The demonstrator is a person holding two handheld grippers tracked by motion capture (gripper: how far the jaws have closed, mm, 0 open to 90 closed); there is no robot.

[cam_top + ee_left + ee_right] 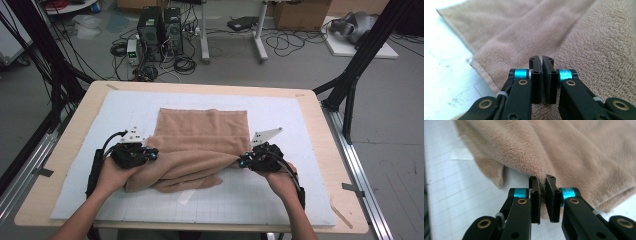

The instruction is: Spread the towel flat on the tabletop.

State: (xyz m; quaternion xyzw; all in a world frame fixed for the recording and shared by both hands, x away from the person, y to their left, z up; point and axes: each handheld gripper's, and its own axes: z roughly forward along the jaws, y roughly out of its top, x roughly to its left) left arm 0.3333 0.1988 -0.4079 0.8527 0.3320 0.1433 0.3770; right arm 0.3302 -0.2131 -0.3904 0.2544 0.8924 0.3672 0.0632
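Fuzzy tan towel [200,135], rumpled folds

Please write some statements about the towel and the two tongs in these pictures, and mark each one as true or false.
1. The right tongs pinch a fold of the brown towel. True.
2. The towel lies fully flat. False: its near part is bunched up.
3. The left tongs are wide open. False: their jaws are nearly together, at the towel.
4. The towel rests on a white mat. True.
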